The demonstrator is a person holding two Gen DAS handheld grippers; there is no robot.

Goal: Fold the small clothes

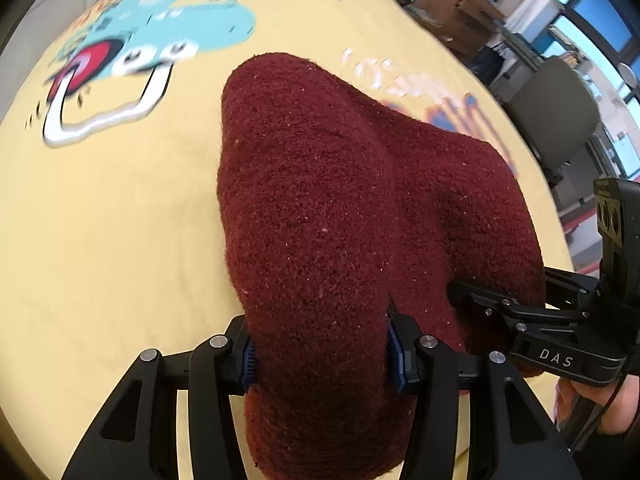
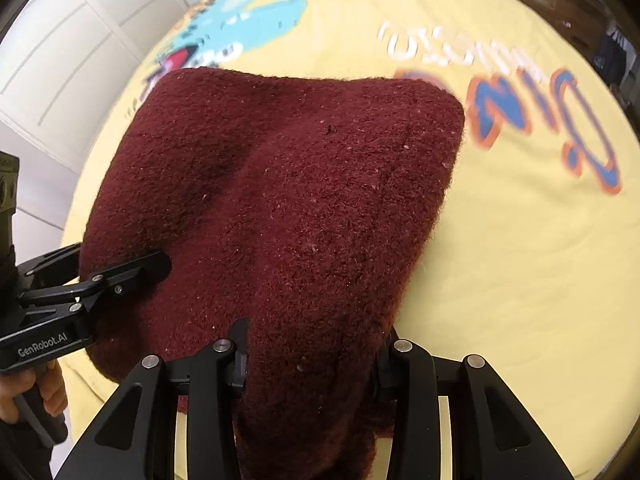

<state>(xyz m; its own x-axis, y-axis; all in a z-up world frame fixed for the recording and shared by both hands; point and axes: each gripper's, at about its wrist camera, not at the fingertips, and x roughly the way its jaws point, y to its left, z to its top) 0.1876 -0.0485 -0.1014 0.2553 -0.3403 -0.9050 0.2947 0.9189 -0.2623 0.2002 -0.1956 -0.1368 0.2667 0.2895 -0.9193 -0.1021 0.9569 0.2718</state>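
"DAS" stands in pale letters on the black body of the right tool (image 1: 496, 300), seen from the left wrist view. "GenRobot.AI" stands on the black body of the left tool (image 2: 120, 264), seen from the right wrist view. The lettering printed on the yellow sheet (image 2: 520, 260) is too blurred to read.

White panelled doors (image 2: 68, 56), cardboard boxes (image 1: 456, 0), grey chair (image 1: 556, 116), blue-lit windows (image 1: 600, 12).

Surface: bed under a yellow sheet (image 1: 100, 240) | Print: blue cartoon figure (image 1: 168, 20), upper left; white and blue lettering (image 2: 500, 92), upper right | On it: dark red knitted garment (image 1: 320, 200), centre
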